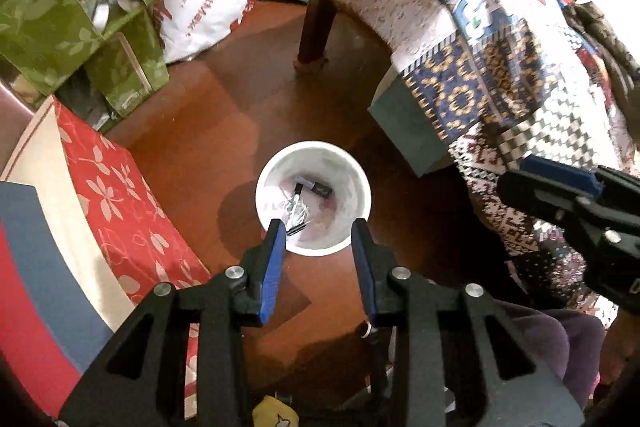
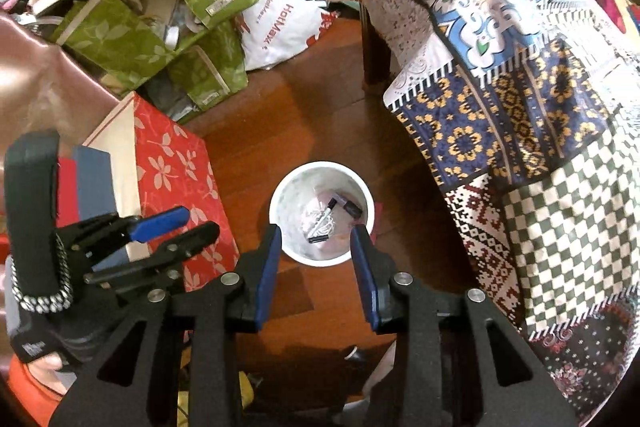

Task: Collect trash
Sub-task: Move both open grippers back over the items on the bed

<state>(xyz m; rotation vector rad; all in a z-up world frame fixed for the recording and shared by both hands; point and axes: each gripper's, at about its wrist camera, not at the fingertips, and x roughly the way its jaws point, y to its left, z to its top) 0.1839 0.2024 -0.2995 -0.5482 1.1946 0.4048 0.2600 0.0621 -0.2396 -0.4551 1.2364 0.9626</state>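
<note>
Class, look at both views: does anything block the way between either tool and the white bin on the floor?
Nothing visible does. Both the left tool and the right tool hang open above the bin, whose mouth is uncovered.

Cup (image 1: 312, 199) stands upright on the floor (image 1: 224, 107), a marker (image 1: 298, 205) and wrapper scraps lying inside. Left of it — a box (image 1: 120, 187); right — a draped cloth (image 1: 500, 75). Behind, fabric bins (image 1: 80, 27) and a bag (image 1: 204, 15).
</note>
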